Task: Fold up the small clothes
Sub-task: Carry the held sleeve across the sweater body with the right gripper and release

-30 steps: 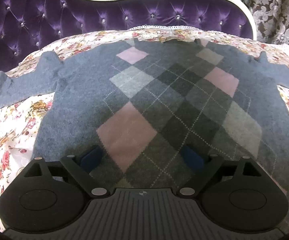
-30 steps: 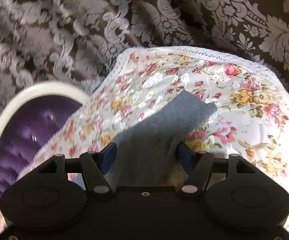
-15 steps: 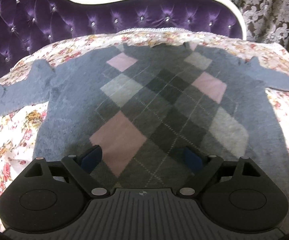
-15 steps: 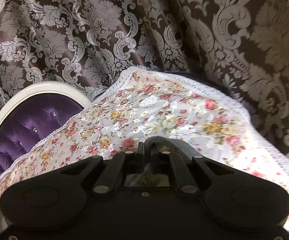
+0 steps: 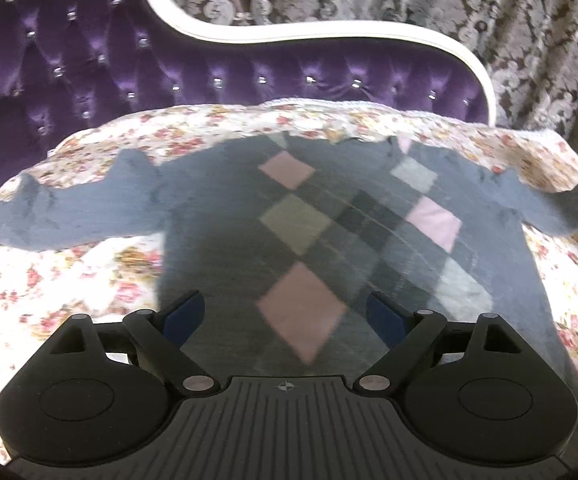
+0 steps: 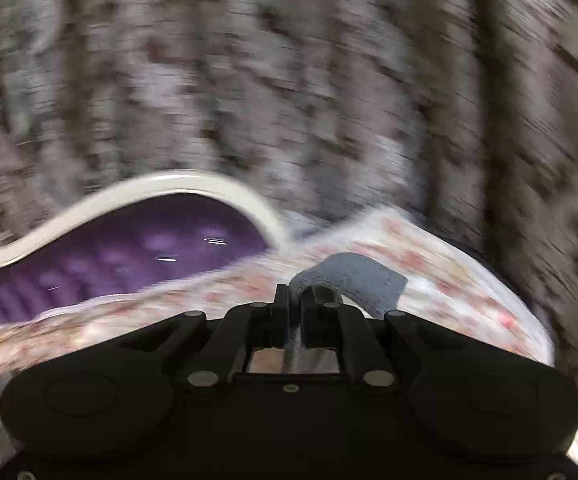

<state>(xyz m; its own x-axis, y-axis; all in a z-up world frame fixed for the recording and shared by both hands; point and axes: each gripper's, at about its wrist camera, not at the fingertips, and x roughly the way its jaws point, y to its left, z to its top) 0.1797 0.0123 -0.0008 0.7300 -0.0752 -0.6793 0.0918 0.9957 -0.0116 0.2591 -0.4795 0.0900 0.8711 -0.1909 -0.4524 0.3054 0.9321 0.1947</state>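
sweater (image 5: pixel 329 240) sleeve (image 6: pixel 361 280) pinched in right claw (image 6: pixel 295 304); left claw (image 5: pixel 285 316) spread above it.

no readable text, labels, brands or numbers anywhere in either view

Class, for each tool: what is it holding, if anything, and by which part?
The right tool is shut on the grey argyle sweater, pinching its sleeve end. The left tool is open, holding nothing.
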